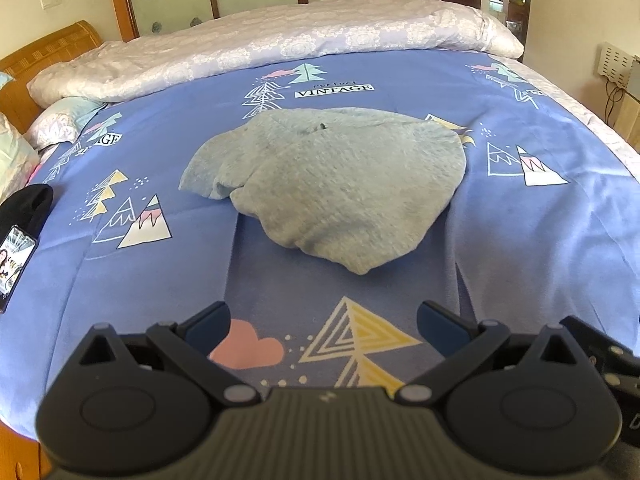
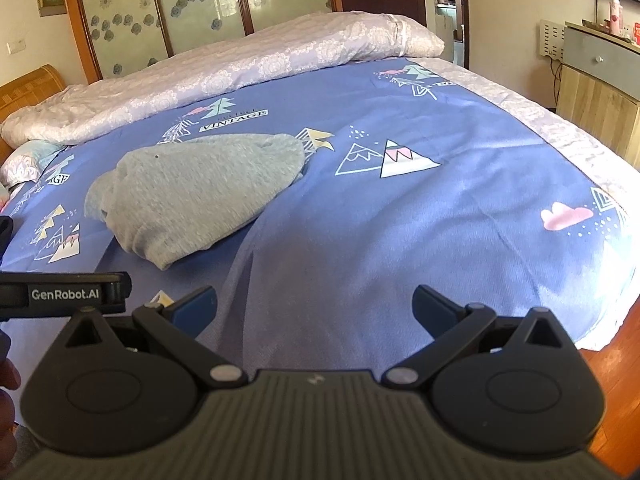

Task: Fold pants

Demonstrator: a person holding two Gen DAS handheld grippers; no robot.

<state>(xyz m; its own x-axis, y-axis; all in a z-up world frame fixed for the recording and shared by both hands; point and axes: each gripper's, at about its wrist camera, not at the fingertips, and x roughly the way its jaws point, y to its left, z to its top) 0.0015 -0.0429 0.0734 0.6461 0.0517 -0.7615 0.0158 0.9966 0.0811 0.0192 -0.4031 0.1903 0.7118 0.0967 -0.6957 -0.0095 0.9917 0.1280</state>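
Grey pants lie in a folded, rounded bundle on the blue patterned bedsheet, in the middle of the bed. In the right wrist view the pants sit to the left. My left gripper is open and empty, held above the sheet just short of the bundle's near edge. My right gripper is open and empty, over bare sheet to the right of the pants. The left gripper's body shows at the left edge of the right wrist view.
A pale floral duvet lies rolled along the far side of the bed. A phone and a black item lie at the left edge. Pillows are at far left. A wooden cabinet stands to the right.
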